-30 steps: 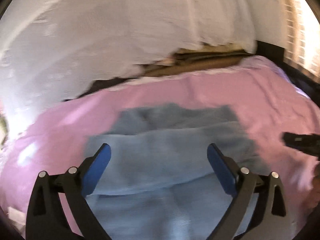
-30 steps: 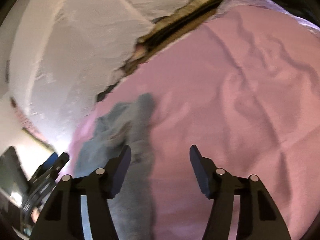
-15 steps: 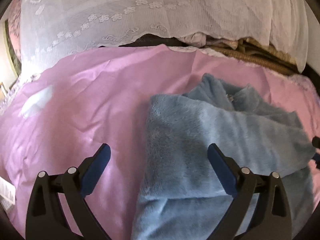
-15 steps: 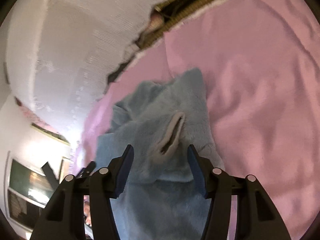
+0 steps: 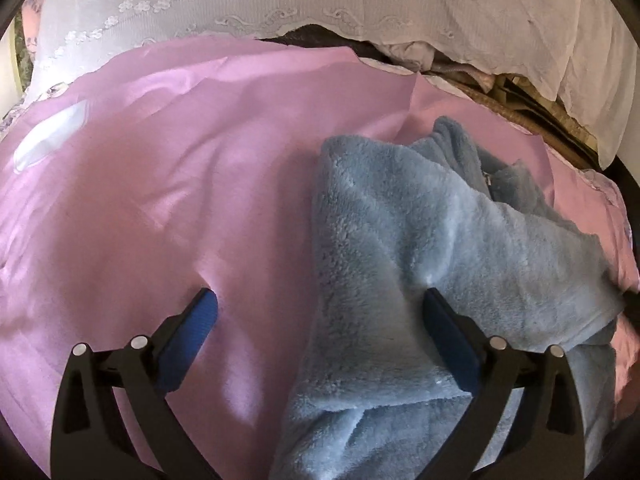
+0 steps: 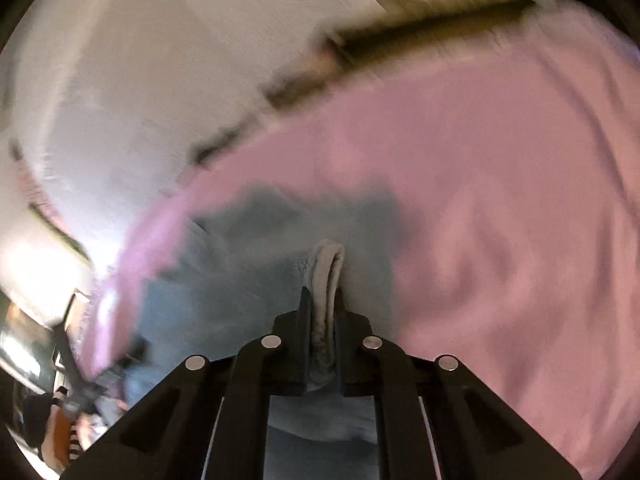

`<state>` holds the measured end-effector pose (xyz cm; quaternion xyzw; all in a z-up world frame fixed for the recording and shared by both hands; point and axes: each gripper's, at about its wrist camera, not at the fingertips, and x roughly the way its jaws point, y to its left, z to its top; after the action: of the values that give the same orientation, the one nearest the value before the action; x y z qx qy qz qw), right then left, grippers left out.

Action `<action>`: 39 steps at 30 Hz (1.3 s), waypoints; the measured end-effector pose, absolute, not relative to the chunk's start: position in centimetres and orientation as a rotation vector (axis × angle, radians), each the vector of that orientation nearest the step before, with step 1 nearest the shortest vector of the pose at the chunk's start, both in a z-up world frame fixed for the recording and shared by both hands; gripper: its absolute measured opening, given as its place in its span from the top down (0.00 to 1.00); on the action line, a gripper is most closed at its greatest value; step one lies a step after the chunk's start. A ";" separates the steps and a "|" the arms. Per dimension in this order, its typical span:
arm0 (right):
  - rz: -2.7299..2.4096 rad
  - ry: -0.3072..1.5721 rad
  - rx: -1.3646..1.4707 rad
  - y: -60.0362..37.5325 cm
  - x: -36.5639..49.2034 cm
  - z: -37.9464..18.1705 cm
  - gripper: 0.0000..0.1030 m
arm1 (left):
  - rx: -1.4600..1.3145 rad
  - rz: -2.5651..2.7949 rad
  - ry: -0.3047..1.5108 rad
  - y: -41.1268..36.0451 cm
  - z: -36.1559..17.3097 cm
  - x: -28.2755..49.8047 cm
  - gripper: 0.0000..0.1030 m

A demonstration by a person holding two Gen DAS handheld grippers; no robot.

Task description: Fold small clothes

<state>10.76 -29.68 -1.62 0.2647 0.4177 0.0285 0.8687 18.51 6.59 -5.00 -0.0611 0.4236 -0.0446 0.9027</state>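
Observation:
A light blue fleece garment [image 5: 400, 220] lies rumpled on a pink sheet [image 5: 160, 200], its zipped collar toward the far right. My left gripper [image 5: 318, 304] is open and low over the garment's left edge: the right finger rests on the fleece, the left finger [image 5: 200, 316] on the sheet. In the blurred right wrist view, my right gripper [image 6: 322, 300] is shut on a grey-lined fold of the blue garment [image 6: 248, 260], and the fold sticks out past the tips.
White lace cloth [image 5: 280, 0] hangs along the far side of the sheet, with a dark gap and woven brown material [image 5: 520, 100] under it. Pink sheet [image 6: 500, 200] stretches wide to the right of the garment. Bright window light shows at the left [image 6: 24, 264].
The right gripper has closed on the grey-lined fold that lay between its open fingers. The left gripper has swung left and sunk to the garment's left edge, staying open.

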 end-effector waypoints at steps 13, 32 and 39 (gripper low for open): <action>0.142 0.788 0.534 -26.9 12.3 3.1 0.84 | -0.093 -0.198 0.824 2.7 -1.1 21.7 0.04; 0.116 0.893 0.415 -24.5 12.0 0.4 0.69 | -0.060 -0.266 0.921 1.5 -4.8 20.1 0.04; 0.116 0.815 0.397 -24.1 9.6 2.3 0.65 | -0.085 -0.254 0.870 2.7 -3.7 17.8 0.05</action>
<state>9.62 -24.06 2.31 0.1919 0.3934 0.0559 0.8974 17.79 2.74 -3.68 -0.0410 0.4201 -0.1225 0.8982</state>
